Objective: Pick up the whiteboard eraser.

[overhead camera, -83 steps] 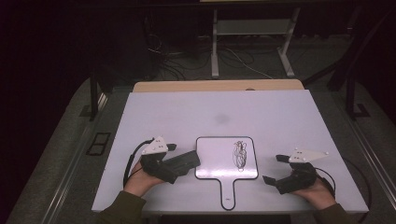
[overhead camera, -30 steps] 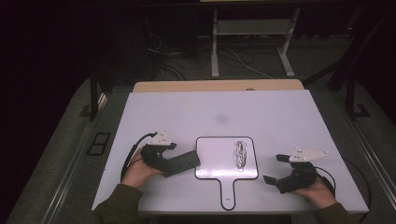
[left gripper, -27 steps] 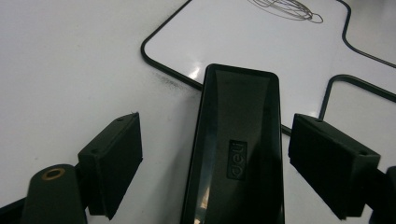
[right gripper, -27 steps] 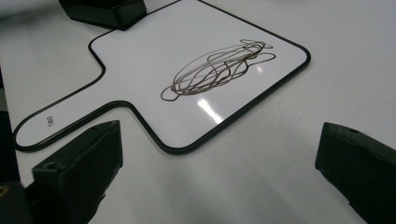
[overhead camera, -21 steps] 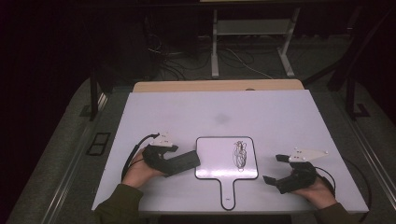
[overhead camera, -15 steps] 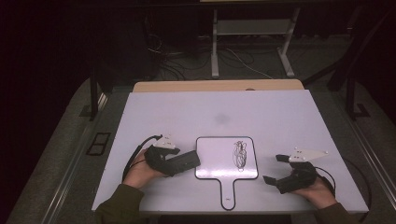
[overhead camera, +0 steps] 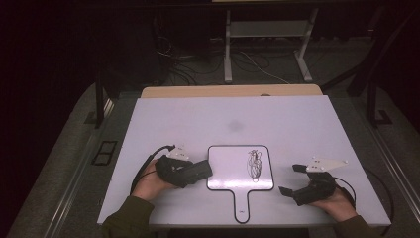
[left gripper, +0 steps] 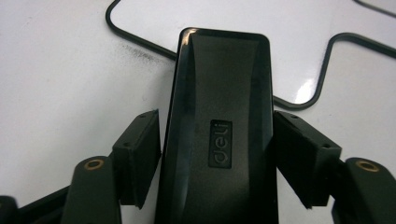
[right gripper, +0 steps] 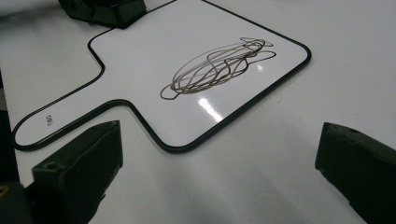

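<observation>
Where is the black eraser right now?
In the high view, the black eraser sits between the left gripper's jaws, at the left edge of the small whiteboard.

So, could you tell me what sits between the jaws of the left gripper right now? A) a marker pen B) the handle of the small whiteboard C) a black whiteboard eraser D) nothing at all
C: in the left gripper view the left gripper has both jaws against the sides of the black eraser, whose front end reaches the edge of the small whiteboard; the jaws have just been closing on it.
</observation>
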`<state>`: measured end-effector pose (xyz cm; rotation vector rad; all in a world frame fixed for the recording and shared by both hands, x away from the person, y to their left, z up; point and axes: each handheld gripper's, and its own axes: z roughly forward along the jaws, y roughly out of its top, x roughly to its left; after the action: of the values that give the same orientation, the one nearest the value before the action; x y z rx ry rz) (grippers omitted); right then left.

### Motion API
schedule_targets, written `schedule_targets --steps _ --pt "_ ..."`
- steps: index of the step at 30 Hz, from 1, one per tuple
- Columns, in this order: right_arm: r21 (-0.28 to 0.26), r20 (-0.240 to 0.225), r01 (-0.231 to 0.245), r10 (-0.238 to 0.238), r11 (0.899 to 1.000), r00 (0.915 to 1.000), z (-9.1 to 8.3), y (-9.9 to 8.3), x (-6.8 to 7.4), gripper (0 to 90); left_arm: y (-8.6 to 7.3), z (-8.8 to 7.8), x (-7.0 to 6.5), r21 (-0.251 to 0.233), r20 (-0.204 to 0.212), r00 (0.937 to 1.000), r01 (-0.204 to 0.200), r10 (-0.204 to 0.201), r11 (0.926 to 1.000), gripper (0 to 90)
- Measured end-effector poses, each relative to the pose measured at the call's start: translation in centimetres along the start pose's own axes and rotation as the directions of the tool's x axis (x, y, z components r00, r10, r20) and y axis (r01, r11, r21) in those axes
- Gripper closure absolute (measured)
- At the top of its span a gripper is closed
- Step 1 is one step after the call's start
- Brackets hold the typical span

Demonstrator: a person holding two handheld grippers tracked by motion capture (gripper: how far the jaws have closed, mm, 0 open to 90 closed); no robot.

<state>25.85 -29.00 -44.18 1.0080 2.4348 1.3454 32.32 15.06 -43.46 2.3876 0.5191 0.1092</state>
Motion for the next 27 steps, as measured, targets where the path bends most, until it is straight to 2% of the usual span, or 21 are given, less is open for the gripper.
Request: schedule_targets --steps 6,20,27 --pt "0.000 0.003 0.003 -0.003 1.000 1.0000 -0.05 -0.02 -0.12 0.0 0.03 0.08 -0.06 0.001 0.001 1.0000 -0.003 0.003 1.0000 37.2" --pt "0.000 0.003 0.002 -0.002 1.000 1.0000 -0.08 -0.05 -0.16 0.0 0.31 0.09 -0.36 0.028 -0.015 0.9992 -0.036 0.037 0.9990 38.7" --pt "0.001 0.003 0.001 -0.001 1.000 1.0000 -0.08 -0.05 -0.18 0.0 0.39 0.07 -0.42 0.037 -0.016 0.9991 -0.039 0.039 0.9986 39.1"
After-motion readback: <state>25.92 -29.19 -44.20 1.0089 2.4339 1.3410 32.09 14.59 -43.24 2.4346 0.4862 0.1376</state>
